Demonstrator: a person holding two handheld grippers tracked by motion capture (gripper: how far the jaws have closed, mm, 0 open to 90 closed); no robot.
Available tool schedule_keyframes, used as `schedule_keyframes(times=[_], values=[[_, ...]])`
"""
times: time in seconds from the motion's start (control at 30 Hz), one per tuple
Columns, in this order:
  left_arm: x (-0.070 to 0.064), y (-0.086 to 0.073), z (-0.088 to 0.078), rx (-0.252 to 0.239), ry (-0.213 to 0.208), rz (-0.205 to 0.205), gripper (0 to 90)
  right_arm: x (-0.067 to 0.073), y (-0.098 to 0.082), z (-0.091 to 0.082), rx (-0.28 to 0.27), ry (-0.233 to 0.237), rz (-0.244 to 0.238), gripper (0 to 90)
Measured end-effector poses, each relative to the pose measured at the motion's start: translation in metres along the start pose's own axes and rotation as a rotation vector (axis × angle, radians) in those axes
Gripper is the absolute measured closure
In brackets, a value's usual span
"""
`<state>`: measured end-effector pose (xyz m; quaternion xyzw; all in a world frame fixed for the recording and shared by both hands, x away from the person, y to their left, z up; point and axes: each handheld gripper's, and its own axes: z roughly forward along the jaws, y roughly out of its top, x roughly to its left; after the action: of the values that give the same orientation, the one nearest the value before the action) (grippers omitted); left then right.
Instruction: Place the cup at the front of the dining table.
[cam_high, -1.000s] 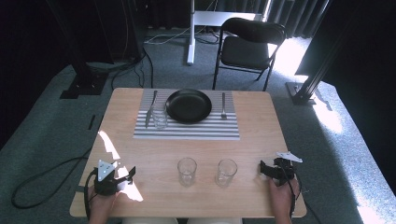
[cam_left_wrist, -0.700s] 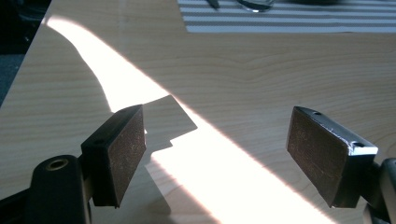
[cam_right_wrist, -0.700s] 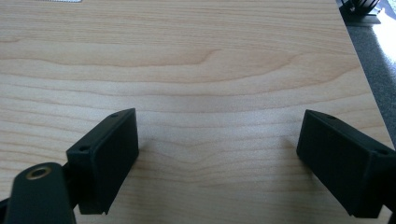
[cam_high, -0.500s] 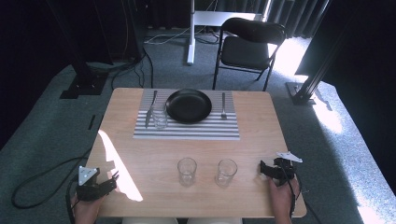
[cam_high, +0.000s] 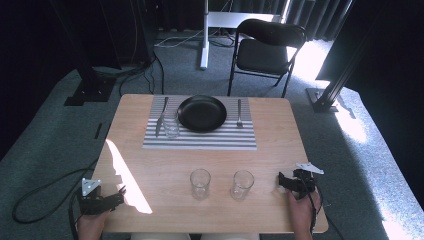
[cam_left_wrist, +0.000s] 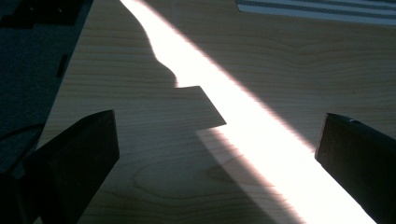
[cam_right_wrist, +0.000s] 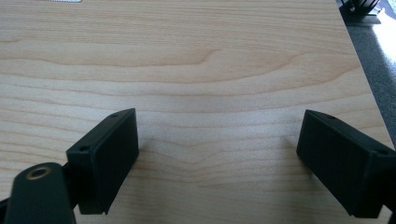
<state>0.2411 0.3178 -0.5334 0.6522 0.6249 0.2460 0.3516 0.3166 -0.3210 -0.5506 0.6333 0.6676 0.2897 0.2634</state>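
Over the worktop (cam_high: 150, 170) from the high view, a place setting is laid at the far side: a striped mat (cam_high: 200, 137) carrying a black plate (cam_high: 202, 113), a knife (cam_high: 161, 118) to its left, a fork (cam_high: 239, 113) to its right, and one glass (cam_high: 171, 125) standing on the mat just beside the knife. Two more glasses wait near the front edge, the left glass (cam_high: 200, 183) and the right glass (cam_high: 242, 184), upright and apart, neither touched. That looks like the job half begun at best: one glass is set, two are left to move. The left tongs (cam_high: 120, 196) sit low at the front-left corner beside a bright sun stripe, well apart from the left glass; the right tongs (cam_high: 281, 181) rest near the right glass without touching it. On to the left gripper view: the jaws have just been opening and now stand wide, with nothing between them but bare wood and glare. Then the right gripper view: those jaws gape wide too, only wood grain between them, so no pickup is under way yet.
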Motion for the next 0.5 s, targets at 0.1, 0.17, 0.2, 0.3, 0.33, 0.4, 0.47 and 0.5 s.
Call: schedule_keyframes(times=[0.1, 0.17, 0.2, 0.3, 0.33, 0.4, 0.47, 0.5], values=[[-0.0027, -0.0007, 0.0047, 0.043, 0.021, 0.027, 0.3, 0.0000, 0.0000, 0.0000, 0.000, 0.000, 0.000, 12.2], [-0.0051, -0.0006, 0.0059, 0.044, 0.061, 0.044, 0.2, 0.0000, 0.0000, 0.0000, 0.000, 0.000, 0.000, 12.2], [-0.0054, -0.0005, 0.0063, 0.044, 0.077, 0.045, 0.2, 0.0000, 0.0000, 0.0000, 0.000, 0.000, 0.000, 12.2], [-0.0059, -0.0006, 0.0071, 0.053, 0.191, 0.059, 0.3, 0.0000, 0.0000, 0.0000, 0.000, 0.000, 0.000, 12.2], [-0.0058, -0.0007, 0.0066, 0.036, 0.217, 0.071, 0.3, 0.0000, 0.0000, 0.0000, 0.000, 0.000, 0.000, 12.2], [-0.0050, 0.0001, 0.0051, 0.012, 0.239, 0.072, 0.3, 0.0000, 0.0000, 0.0000, 0.000, 0.000, 0.000, 12.2], [-0.0038, 0.0003, 0.0052, 0.011, 0.248, 0.056, 0.3, 0.0000, 0.0000, 0.0000, 0.000, 0.000, 0.000, 12.2], [-0.0034, 0.0001, 0.0061, 0.020, 0.252, 0.053, 0.3, 0.0000, 0.0000, 0.0000, 0.000, 0.000, 0.000, 12.2]])
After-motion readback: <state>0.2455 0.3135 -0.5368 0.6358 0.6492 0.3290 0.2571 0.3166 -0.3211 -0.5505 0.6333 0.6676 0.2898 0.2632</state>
